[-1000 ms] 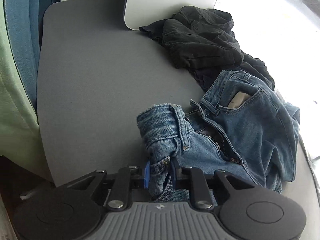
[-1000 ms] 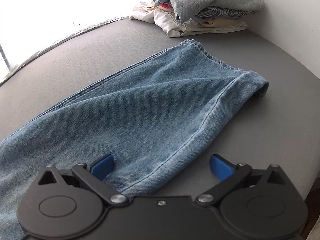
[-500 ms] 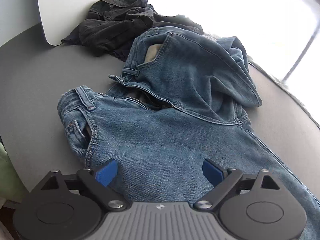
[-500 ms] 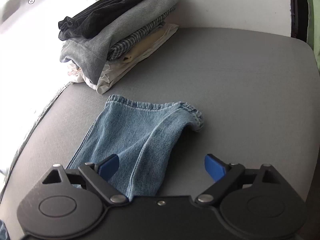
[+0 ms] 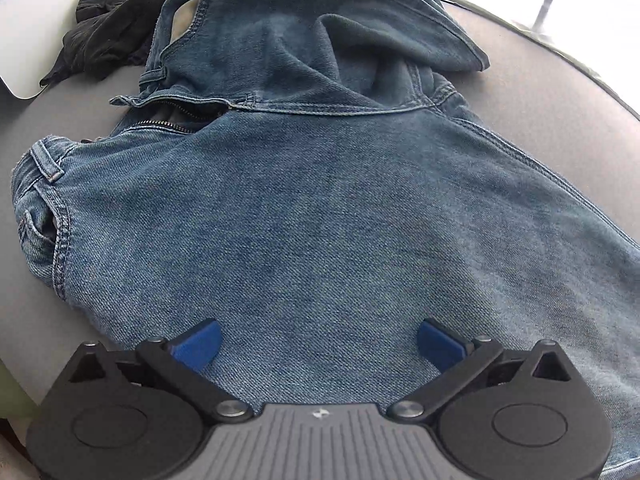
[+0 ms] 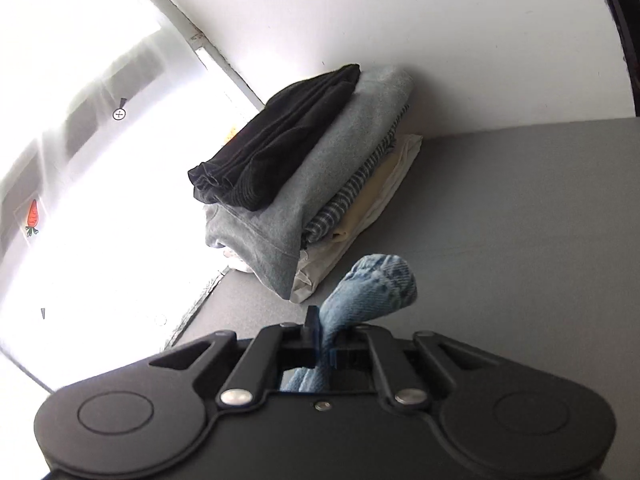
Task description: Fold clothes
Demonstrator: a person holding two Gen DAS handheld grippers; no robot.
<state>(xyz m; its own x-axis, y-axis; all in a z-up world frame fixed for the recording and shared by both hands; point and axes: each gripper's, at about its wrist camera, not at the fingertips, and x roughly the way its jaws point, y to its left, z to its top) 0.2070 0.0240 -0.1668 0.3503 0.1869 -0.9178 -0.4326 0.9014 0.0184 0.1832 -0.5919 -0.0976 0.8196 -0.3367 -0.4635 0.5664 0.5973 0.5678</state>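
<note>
Left gripper point(image 5: 318, 344) has let go of the waistband, its jaws still opening over flat denim, nothing pinched. Right gripper point(image 6: 322, 344) has snapped tight on the jeans point(image 5: 320, 220) hem point(image 6: 376, 288), a bunched, stitched cuff. The jeans sprawl across the matte grey table point(image 6: 520, 220), near a folded stack point(image 6: 320, 188) of knits and cottons.

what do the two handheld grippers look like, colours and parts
Both are black with round discs either side, silver pivot screws and blue pads. The left gripper has a grey ribbed centre plate with a small white logo; the right gripper has a plain black body.
</note>
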